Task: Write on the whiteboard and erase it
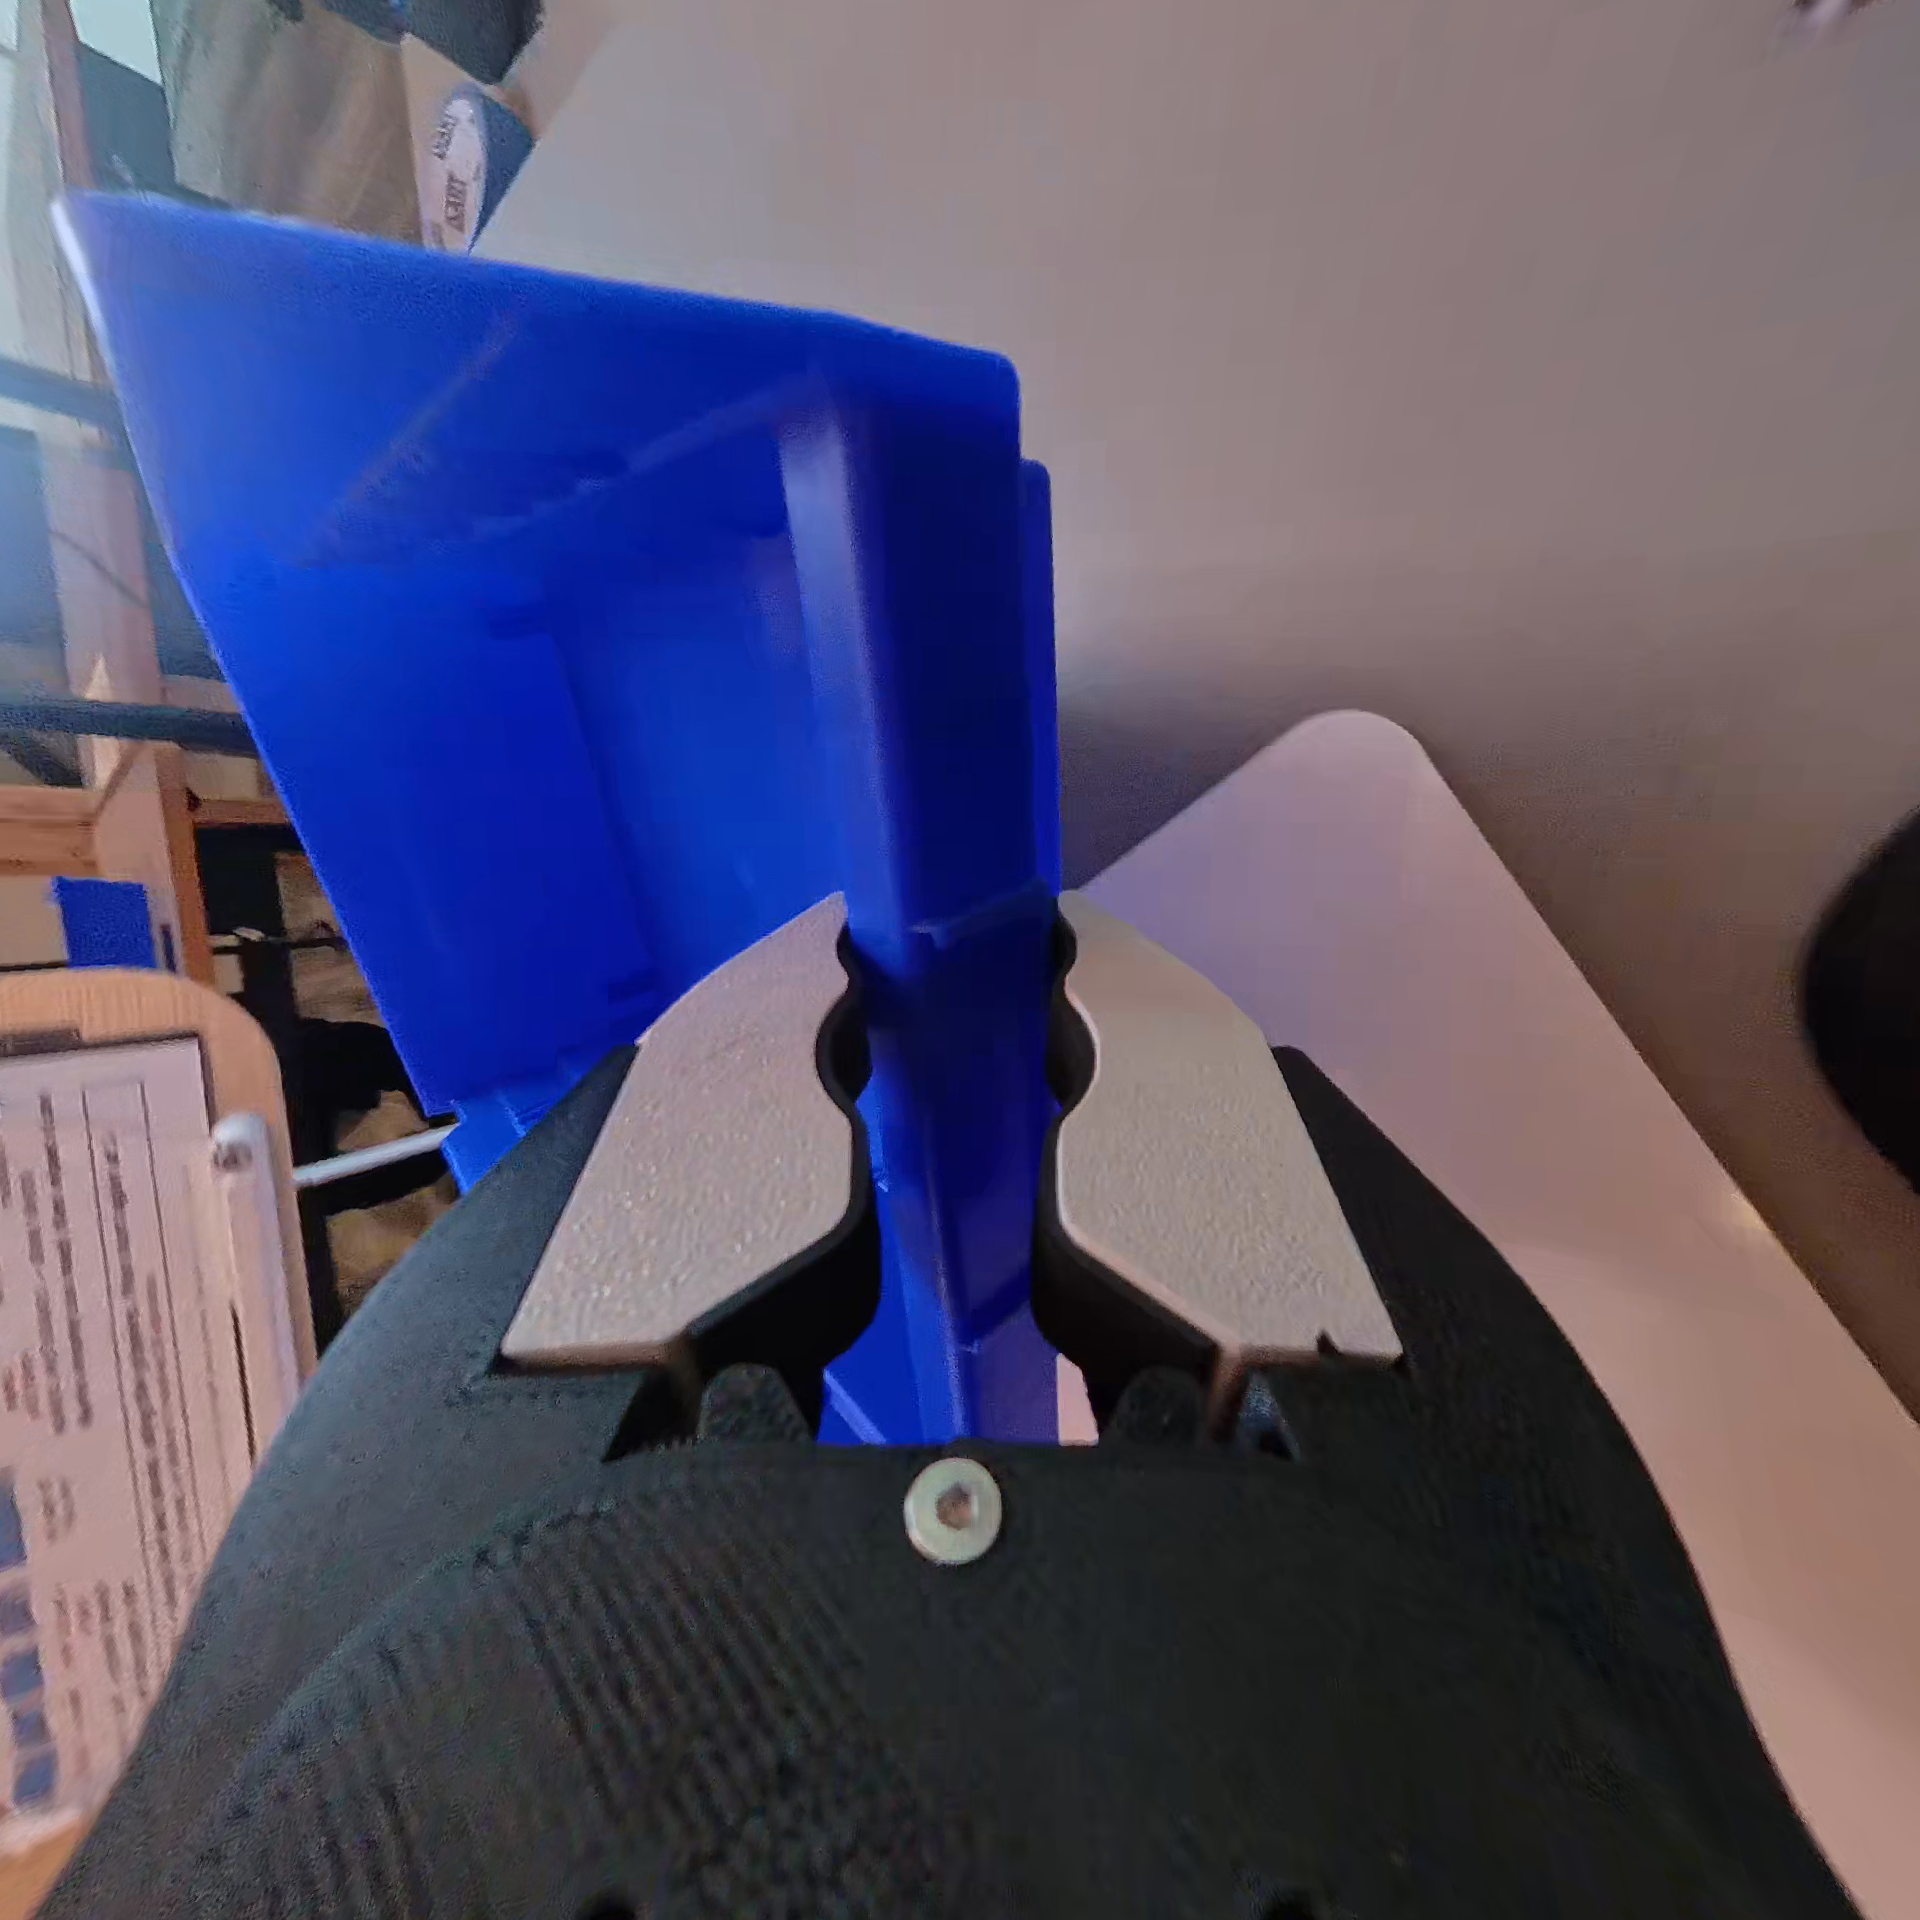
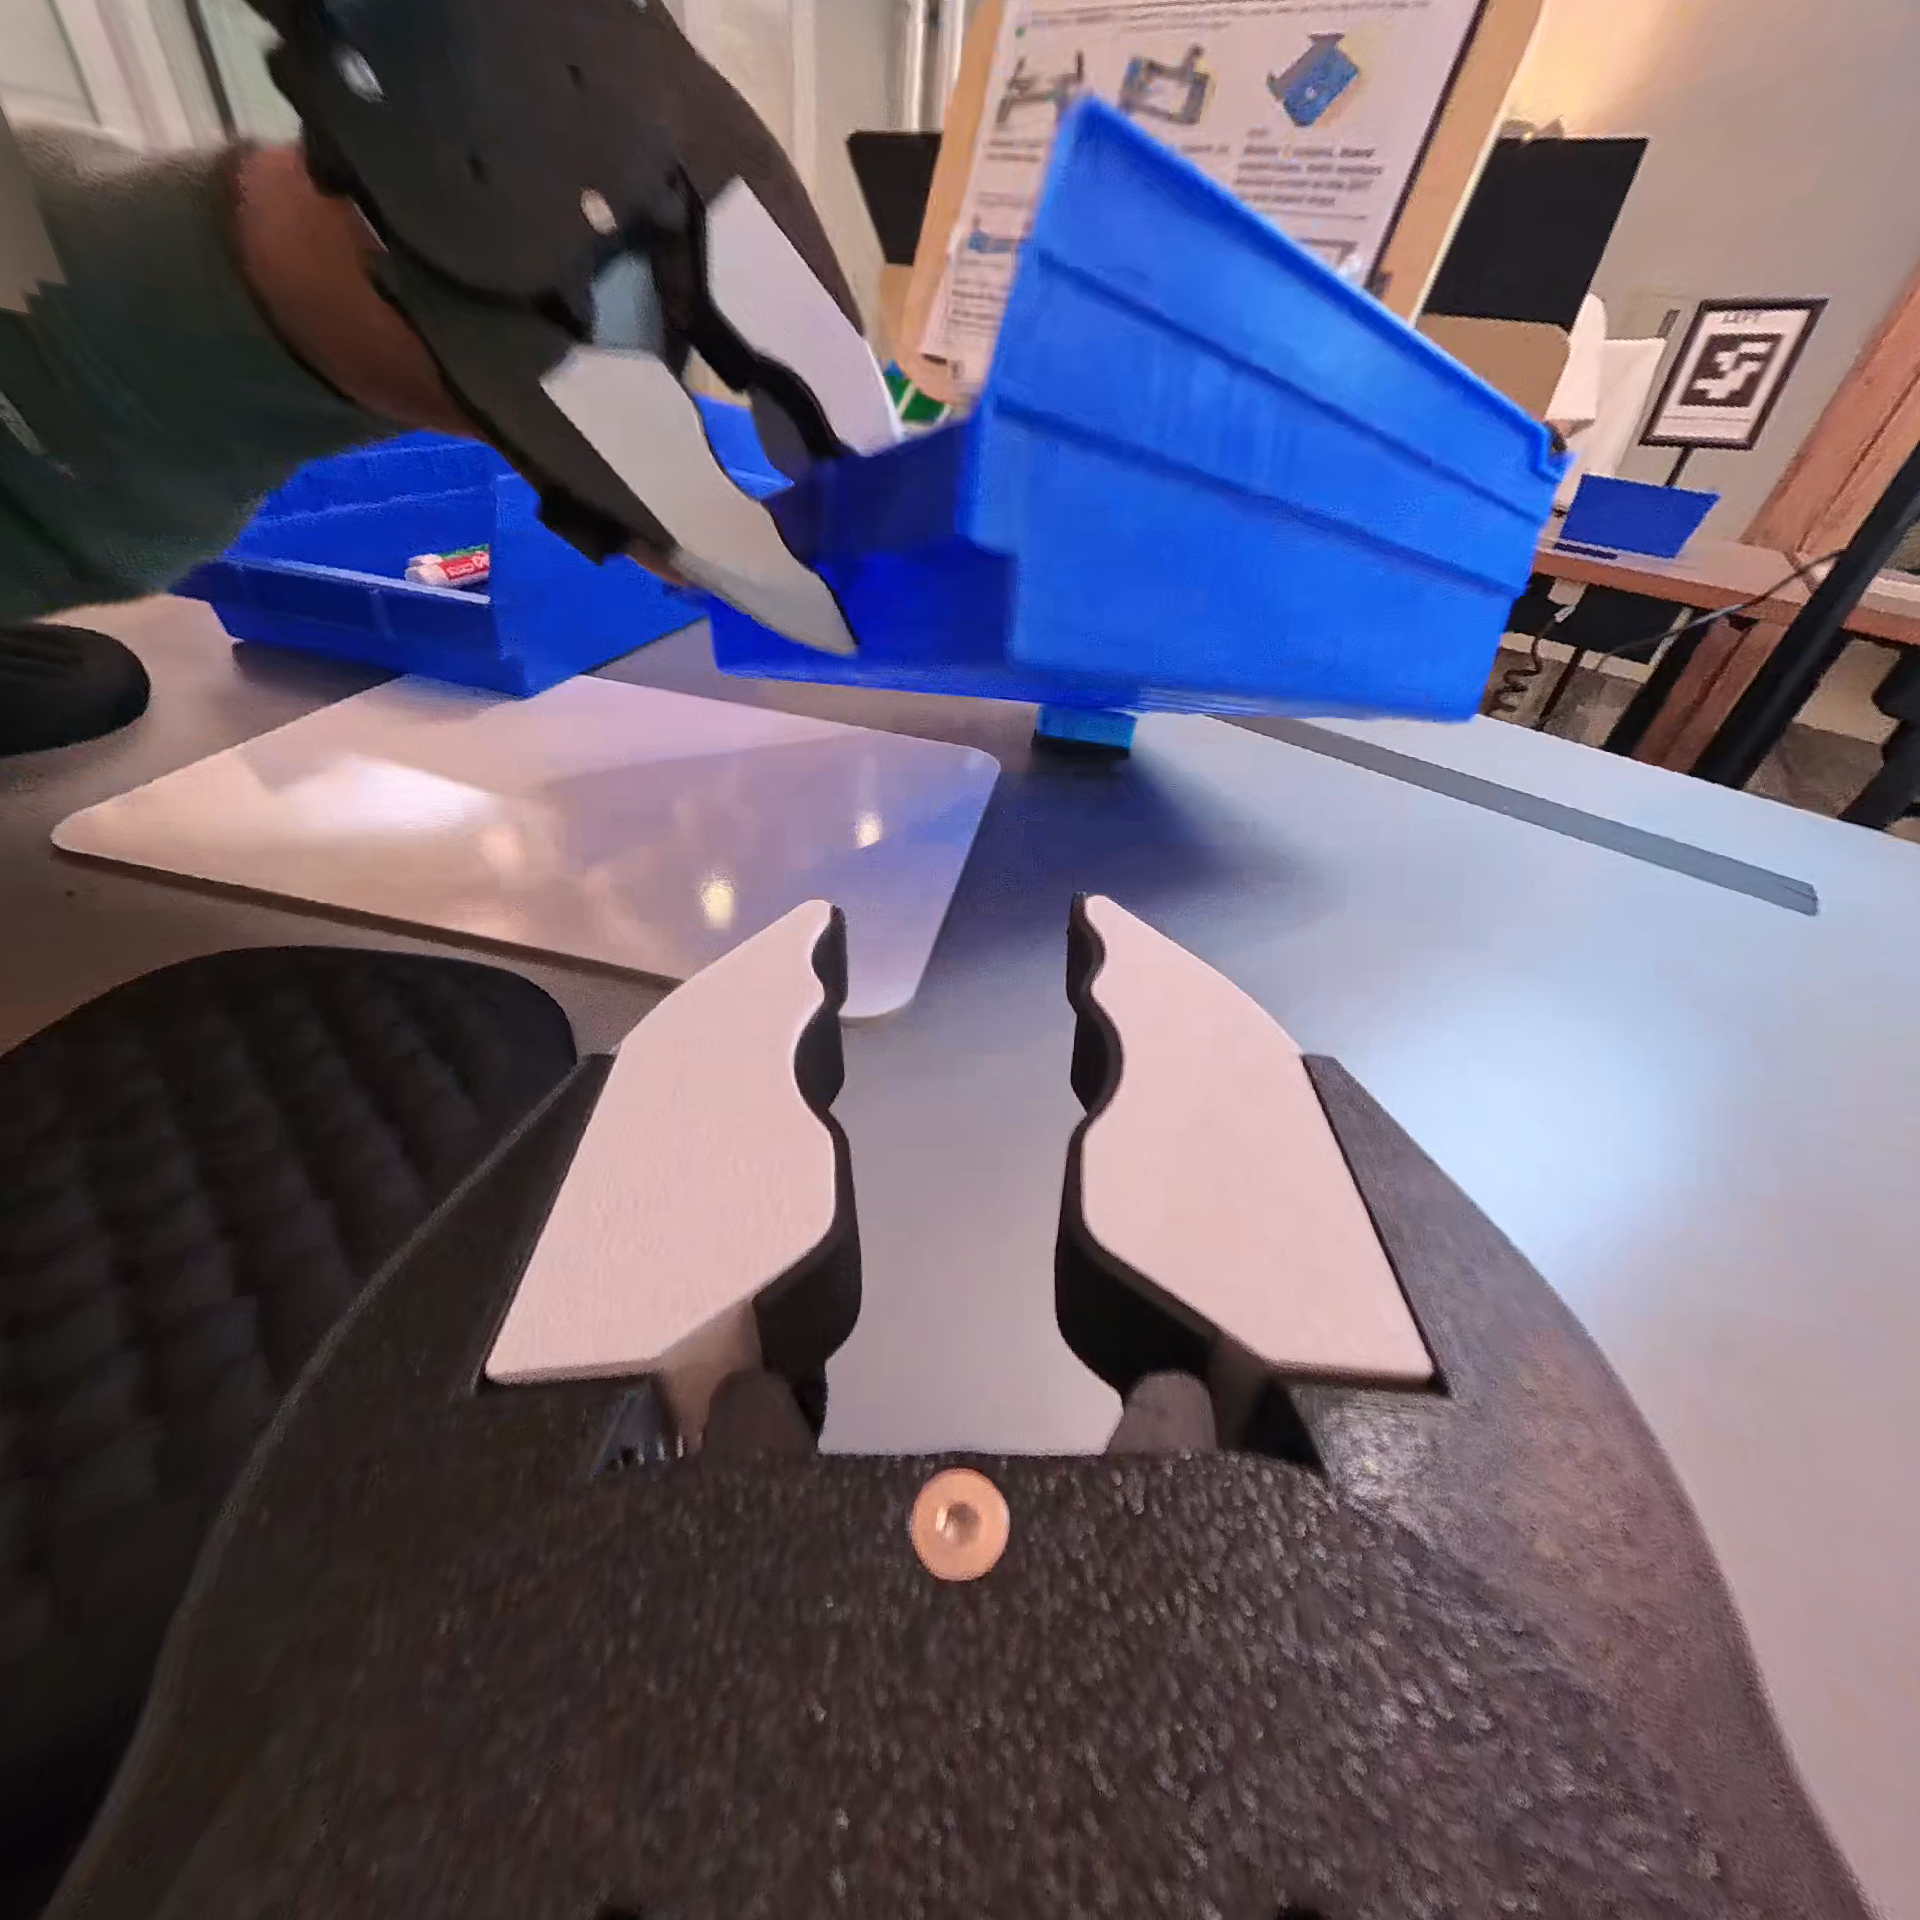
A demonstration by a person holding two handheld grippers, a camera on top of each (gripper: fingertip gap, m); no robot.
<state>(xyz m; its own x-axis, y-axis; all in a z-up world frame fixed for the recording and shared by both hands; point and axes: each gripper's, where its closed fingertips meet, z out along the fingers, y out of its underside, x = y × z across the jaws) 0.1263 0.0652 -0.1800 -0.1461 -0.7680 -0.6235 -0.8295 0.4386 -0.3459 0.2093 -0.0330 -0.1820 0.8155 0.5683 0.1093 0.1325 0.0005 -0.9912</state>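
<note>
Left gripper (image 1: 951,935) clamped on the front lip of a blue bin (image 2: 1247,468), tilting it up off the table (image 2: 1455,1039); a small blue block (image 2: 1081,730) sits beneath it. Right gripper (image 2: 956,935) empty, jaws apart, low over the table. Whiteboard (image 2: 540,821) lies flat, blank, just ahead-left of the right jaws, its corner between the fingertips. Second bin (image 2: 364,592) behind it holds a marker (image 2: 452,568). Judgement: the right gripper is nearer the board, but the marker lies beyond it.

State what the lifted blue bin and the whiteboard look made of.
Blue bin: apparently moulded plastic, semi-matte; uniform colour, ribbed walls, thin edges. Whiteboard: thin rigid sheet with a glossy white coating, mirroring lights; its core cannot be told.
</note>
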